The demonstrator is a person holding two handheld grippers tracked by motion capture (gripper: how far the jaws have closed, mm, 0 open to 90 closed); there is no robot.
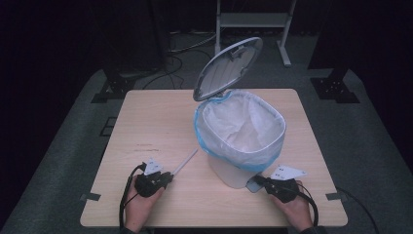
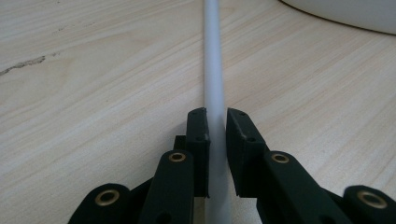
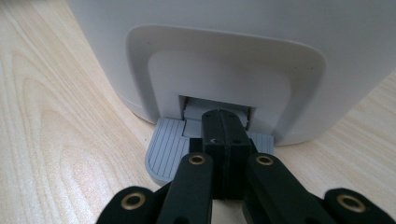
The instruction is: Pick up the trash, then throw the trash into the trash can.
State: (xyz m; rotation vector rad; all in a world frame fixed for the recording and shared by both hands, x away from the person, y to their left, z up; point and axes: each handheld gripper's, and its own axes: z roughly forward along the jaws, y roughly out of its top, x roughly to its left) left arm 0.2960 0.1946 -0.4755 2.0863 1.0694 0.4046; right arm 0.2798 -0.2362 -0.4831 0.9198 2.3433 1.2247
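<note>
Between left gripper (image 2: 217,126) jaws, white straw (image 2: 215,70) pointing toward bin (image 1: 241,141).

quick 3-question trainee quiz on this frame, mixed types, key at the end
1. True or false: the bin lid is shut.
2. The left gripper has its jaws around which item? A) white stick B) blue cloth C) metal spoon
3. What do the closed jaws of the right gripper rest on at the foot of the pedal bin?

Key: 1 false, it stands open above the white liner bag. 2 A. 3 the grey foot pedal.
</note>
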